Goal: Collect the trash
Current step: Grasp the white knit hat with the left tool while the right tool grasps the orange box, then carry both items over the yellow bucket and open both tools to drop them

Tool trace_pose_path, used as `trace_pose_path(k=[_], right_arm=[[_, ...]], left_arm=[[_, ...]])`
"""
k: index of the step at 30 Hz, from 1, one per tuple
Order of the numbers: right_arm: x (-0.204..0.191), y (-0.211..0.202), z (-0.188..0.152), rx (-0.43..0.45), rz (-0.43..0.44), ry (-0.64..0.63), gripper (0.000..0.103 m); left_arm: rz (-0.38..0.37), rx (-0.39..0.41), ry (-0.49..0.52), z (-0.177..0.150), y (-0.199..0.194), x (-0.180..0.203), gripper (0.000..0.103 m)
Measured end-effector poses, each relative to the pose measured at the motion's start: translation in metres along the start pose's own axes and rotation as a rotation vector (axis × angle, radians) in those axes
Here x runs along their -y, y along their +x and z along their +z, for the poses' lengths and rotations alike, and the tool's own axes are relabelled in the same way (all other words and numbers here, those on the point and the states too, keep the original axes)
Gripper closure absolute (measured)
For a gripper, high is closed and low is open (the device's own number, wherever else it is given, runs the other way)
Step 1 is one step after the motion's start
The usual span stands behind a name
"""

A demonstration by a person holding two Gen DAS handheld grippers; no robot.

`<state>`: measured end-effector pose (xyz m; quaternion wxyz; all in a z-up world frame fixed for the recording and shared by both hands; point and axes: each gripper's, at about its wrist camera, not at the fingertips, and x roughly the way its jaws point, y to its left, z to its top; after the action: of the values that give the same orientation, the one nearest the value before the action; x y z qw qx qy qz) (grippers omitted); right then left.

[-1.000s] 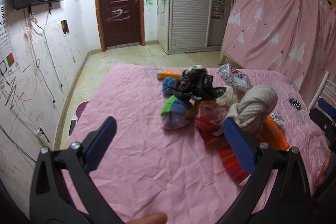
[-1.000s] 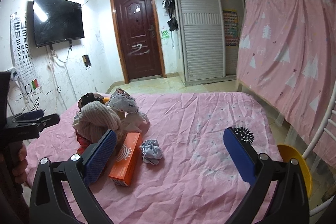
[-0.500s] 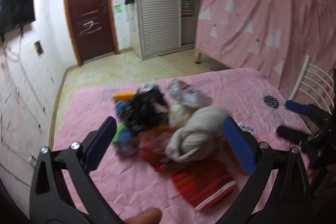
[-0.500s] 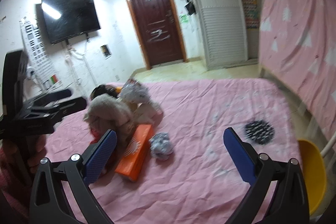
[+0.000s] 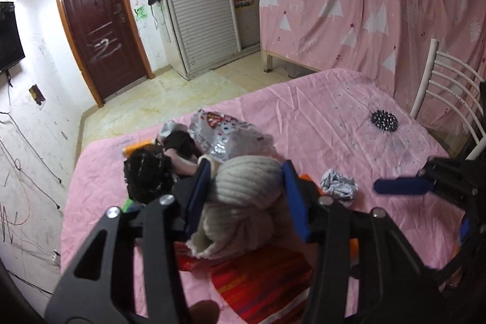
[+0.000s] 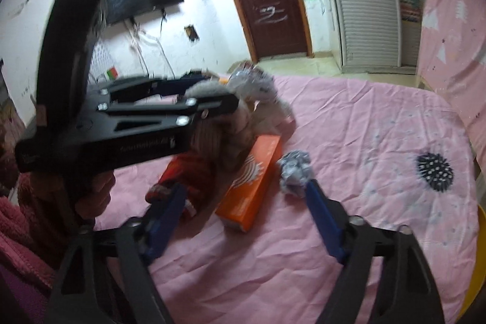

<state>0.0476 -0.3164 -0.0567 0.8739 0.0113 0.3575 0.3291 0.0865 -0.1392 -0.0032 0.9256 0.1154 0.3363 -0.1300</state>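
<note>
- Knitted grey bundle [image 5: 246,187] is seen in the left wrist view between the blue pads of the left tool [image 5: 245,196], whose jaws are closing against its sides, near the middle of the pink bed [image 5: 319,111].
- If only loose knit is pinched, the bundle could be dropped or the silver bag [image 5: 224,135] dragged along.
- Crumpled foil ball [image 6: 296,172] is seen in the right wrist view just beyond the closing, empty right tool [image 6: 246,220], right of the orange box [image 6: 252,184].
- The box could be caught instead, judging by the wide span.

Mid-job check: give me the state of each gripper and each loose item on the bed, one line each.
left gripper: closing around the grey knit bundle.
right gripper: closing, nothing gripped yet.
crumpled paper ball: lying loose by the right gripper's finger.
orange box: lying flat on the bedsheet.
</note>
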Motion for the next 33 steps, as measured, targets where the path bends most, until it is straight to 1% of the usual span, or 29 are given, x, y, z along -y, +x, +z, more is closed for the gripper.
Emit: trace_pose_path(k=[1,3,4,6,7,8,9,12,15,22,27,30,33], right_arm=[[-0.002,0.003,0.0,-0.016,-0.008,-0.004,0.041],[-0.004,0.01,-0.002,-0.048,-0.017,-0.002,0.05],[-0.005,0.013,-0.002,-0.059,-0.022,-0.002,0.052],[-0.007,0.019,-0.003,-0.084,-0.036,-0.008,0.063],[-0.007,0.021,-0.003,-0.095,-0.042,-0.009,0.066],[-0.007,0.025,-0.003,-0.108,-0.048,-0.014,0.073],[-0.008,0.028,-0.004,-0.12,-0.056,-0.017,0.077],[-0.01,0.032,-0.004,-0.124,-0.076,-0.029,0.081],[-0.009,0.029,-0.003,-0.101,-0.079,-0.013,0.082],[0.0,-0.001,0.007,0.0,-0.075,0.033,0.084],[0.016,-0.028,0.009,0.068,-0.076,0.084,0.084],[0.036,-0.055,0.012,0.14,-0.105,0.121,0.084],[0.058,-0.086,0.012,0.206,-0.152,0.155,0.084]], left_arm=[[-0.002,0.004,0.001,0.0,-0.001,0.001,0.062],[-0.01,0.009,-0.01,0.0,-0.003,0.0,0.065],[-0.013,0.012,-0.017,-0.001,-0.003,-0.002,0.065],[-0.021,0.024,-0.033,-0.001,-0.008,-0.006,0.067],[-0.021,0.033,-0.039,-0.001,-0.011,-0.007,0.067],[-0.018,0.043,-0.044,-0.002,-0.015,-0.009,0.067],[-0.02,0.047,-0.048,-0.003,-0.018,-0.011,0.067],[-0.023,0.077,-0.063,-0.003,-0.031,-0.016,0.067],[-0.023,0.114,-0.07,-0.003,-0.047,-0.019,0.067],[-0.013,0.169,-0.071,0.005,-0.072,-0.015,0.067],[-0.022,0.172,-0.062,0.019,-0.077,0.0,0.067],[-0.048,0.165,-0.051,0.03,-0.075,0.013,0.067],[-0.087,0.165,-0.022,0.048,-0.071,0.041,0.067]])
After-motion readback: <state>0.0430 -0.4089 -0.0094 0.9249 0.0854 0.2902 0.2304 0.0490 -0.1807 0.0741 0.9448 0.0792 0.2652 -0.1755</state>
